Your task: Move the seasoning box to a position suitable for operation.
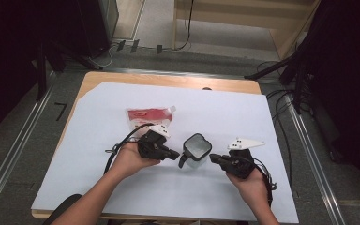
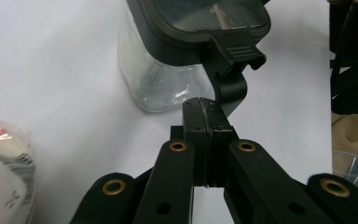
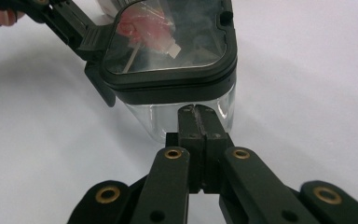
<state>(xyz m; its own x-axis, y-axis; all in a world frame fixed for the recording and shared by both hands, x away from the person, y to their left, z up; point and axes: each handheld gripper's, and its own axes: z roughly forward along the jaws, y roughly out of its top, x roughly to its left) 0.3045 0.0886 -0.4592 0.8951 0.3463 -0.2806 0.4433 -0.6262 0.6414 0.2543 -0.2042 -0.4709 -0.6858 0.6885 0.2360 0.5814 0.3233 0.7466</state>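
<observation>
Black left gripper (image 1: 174,153), jaws pressed together, empty, tip at latch (image 2: 230,74) of clear lidded container (image 1: 197,149). Right gripper (image 1: 214,158) likewise closed, opposite side. Container upright, mid-worktop toward near edge. Red-and-white pouch (image 1: 149,117) flat behind, spout rightward.

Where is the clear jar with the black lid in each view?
High view: jar at table centre, between the two grippers.
Left gripper view: jar at top centre, its latch nearest the shut jaws.
Right gripper view: jar at top centre, just beyond the shut jaws.
Shared landmark: the lid's black latch.
</observation>
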